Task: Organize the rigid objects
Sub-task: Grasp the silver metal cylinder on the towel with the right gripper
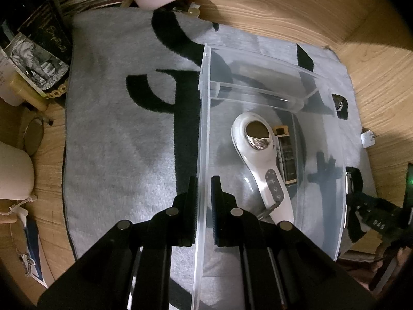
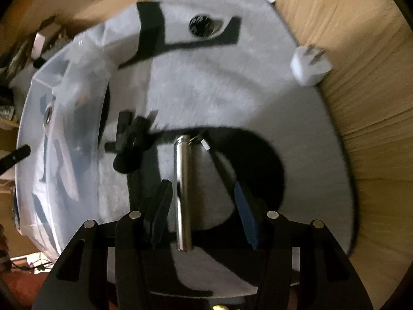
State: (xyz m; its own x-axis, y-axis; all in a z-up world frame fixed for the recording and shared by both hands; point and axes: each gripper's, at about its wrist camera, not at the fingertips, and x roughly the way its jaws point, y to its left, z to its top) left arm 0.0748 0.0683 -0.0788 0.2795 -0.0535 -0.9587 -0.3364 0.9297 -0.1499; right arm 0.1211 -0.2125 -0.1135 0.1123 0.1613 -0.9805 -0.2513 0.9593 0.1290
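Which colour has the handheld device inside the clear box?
White device with a shiny metal disc; left wrist view.

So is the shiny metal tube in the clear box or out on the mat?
Out: the metal tube lies on the grey mat, beside the clear box.

- Your left claw (image 1: 204,206) points steeply down, its two black fingers drawn close together on either side of the clear bin wall (image 1: 200,139) and clamped on that thin wall.
- Your right claw (image 2: 204,206) also points steeply down, its jaws standing apart.
- Between the right fingers lies a shiny metal cylinder (image 2: 182,193); neither pad touches it, with a gap on both sides.
- The right view is blurred, so finer detail of that claw cannot be told.
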